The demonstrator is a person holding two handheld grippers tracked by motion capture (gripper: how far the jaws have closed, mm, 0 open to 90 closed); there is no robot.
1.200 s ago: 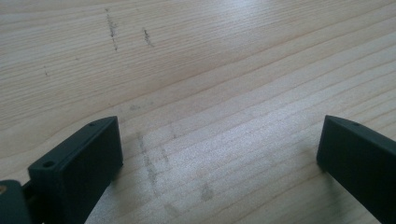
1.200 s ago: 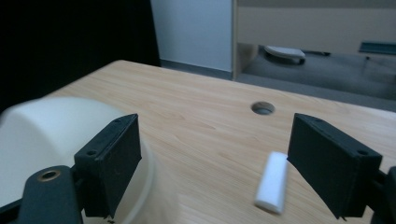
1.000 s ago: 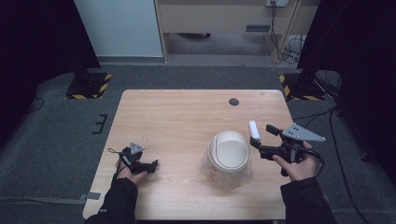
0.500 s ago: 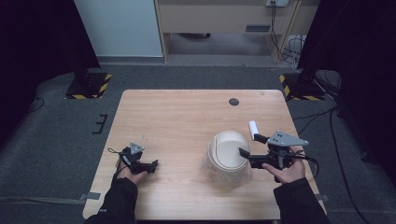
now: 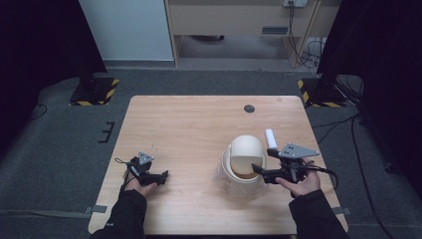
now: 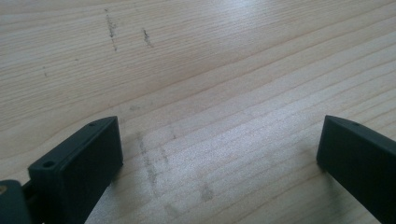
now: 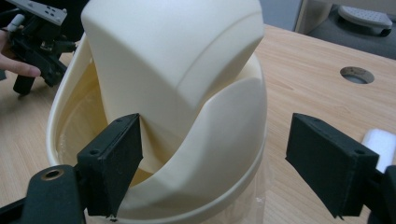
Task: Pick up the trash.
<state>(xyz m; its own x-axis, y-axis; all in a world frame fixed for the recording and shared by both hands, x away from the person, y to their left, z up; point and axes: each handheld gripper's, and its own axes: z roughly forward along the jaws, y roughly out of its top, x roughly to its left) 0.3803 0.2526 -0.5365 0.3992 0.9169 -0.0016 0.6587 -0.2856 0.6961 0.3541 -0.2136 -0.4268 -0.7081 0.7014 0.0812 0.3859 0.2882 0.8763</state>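
A cream bin with a tilted swing lid stands right of the table's middle. My right gripper is open at the bin's right side, pointing left. In the right gripper view the right gripper straddles the bin's rim, with one jaw in front of the opening under the lid and the other outside the wall. A small white cylinder lies just behind that gripper, and the same white cylinder shows beside the far jaw. My left gripper rests open on the table at the front left, and between the jaws of the left gripper there is bare wood.
The wooden table has a round cable hole near its back edge. The left gripper and its hand show beyond the bin in the right gripper view. Dark floor, stands and cables surround the table.
My right gripper has moved left from beside the white cylinder to the bin, and its jaws now reach the bin's rim. The left gripper has not moved.
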